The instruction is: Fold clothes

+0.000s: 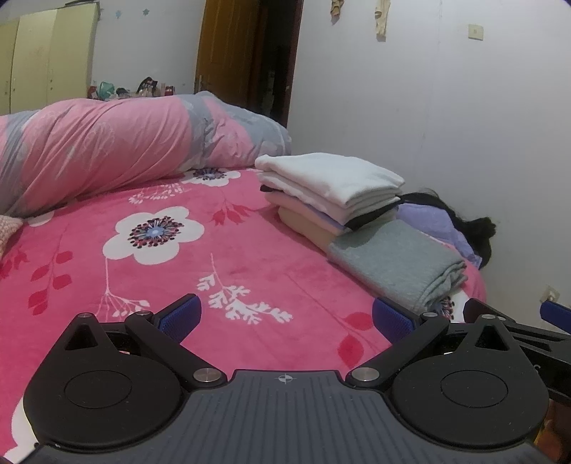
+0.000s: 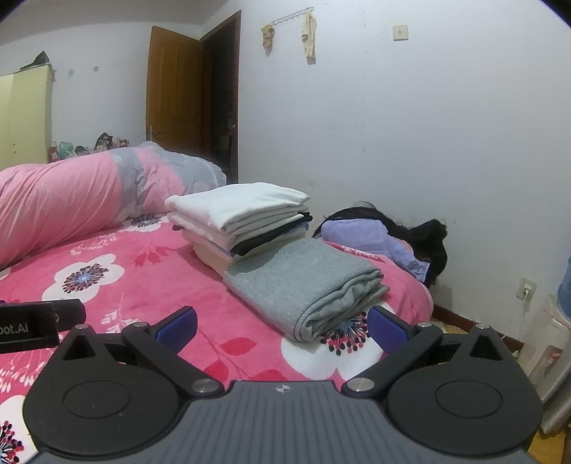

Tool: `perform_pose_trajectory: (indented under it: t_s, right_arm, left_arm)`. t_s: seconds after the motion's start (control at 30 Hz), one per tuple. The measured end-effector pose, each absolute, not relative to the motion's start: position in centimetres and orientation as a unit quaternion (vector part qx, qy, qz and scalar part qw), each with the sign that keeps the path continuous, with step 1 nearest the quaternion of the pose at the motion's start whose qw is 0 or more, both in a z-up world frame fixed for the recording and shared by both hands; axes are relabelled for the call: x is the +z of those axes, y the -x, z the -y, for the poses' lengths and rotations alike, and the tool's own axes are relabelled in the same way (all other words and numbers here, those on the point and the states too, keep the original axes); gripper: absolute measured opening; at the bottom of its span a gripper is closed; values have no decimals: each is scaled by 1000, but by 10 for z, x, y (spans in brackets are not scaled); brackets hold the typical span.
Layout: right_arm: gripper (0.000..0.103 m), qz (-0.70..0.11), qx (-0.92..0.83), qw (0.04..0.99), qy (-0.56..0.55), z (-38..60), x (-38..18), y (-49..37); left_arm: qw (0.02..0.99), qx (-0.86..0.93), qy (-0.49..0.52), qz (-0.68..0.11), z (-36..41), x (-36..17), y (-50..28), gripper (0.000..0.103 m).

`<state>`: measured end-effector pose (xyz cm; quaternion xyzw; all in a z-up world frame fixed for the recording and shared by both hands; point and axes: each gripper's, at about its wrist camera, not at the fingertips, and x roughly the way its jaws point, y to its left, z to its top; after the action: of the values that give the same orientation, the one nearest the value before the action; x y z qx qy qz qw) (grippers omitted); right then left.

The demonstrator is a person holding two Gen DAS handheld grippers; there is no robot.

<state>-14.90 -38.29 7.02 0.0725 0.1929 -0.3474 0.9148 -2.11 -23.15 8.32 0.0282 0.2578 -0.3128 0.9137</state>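
Left gripper (image 1: 285, 317) and right gripper (image 2: 282, 326) both spread wide, holding nothing, above pink floral blanket (image 1: 249, 257); folded grey garment (image 2: 303, 282) beside stacked clothes (image 2: 239, 217).

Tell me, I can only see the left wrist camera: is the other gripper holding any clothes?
Observer: No. The right gripper is open, with nothing between its fingers.
Operator: What's in front of it?
Observer: The grey folded garment. Its rolled front edge lies on a white flower print, just ahead of the gripper.
Operator: What are those things on the wall hanging from?
Observer: A white hook rack, which is cut off at the top of your view.
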Motion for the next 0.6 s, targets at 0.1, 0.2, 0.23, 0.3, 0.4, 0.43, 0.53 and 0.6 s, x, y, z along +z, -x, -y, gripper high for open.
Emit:
perform_pose_trajectory:
  t_s: [0.1, 0.2, 0.23, 0.3, 0.4, 0.43, 0.53, 0.6]
  right_arm:
    - [103, -194, -346, 915, -71, 382, 71, 147]
    - [103, -195, -345, 915, -70, 381, 71, 146]
    - [103, -195, -345, 915, -70, 381, 71, 146]
    - [103, -195, -346, 915, -70, 380, 71, 147]
    - [103, -195, -346, 915, -70, 379, 71, 147]
    - [103, -195, -346, 915, -70, 378, 71, 147]
    - [103, -196, -345, 915, -70, 378, 72, 147]
    - [103, -195, -345, 915, -71, 379, 72, 146]
  left_arm:
    - [914, -313, -27, -257, 231, 83, 21, 103]
    - [914, -313, -26, -259, 230, 83, 19, 103]
    - [913, -313, -26, -260, 230, 83, 19, 103]
    - [913, -313, -26, -260, 230, 83, 19, 103]
    - [913, -313, -26, -260, 229, 82, 19, 103]
    - [913, -313, -26, -260, 229, 82, 19, 103]
    - [913, -313, -26, -261, 229, 82, 19, 103]
    - [913, -313, -27, -261, 228, 81, 19, 103]
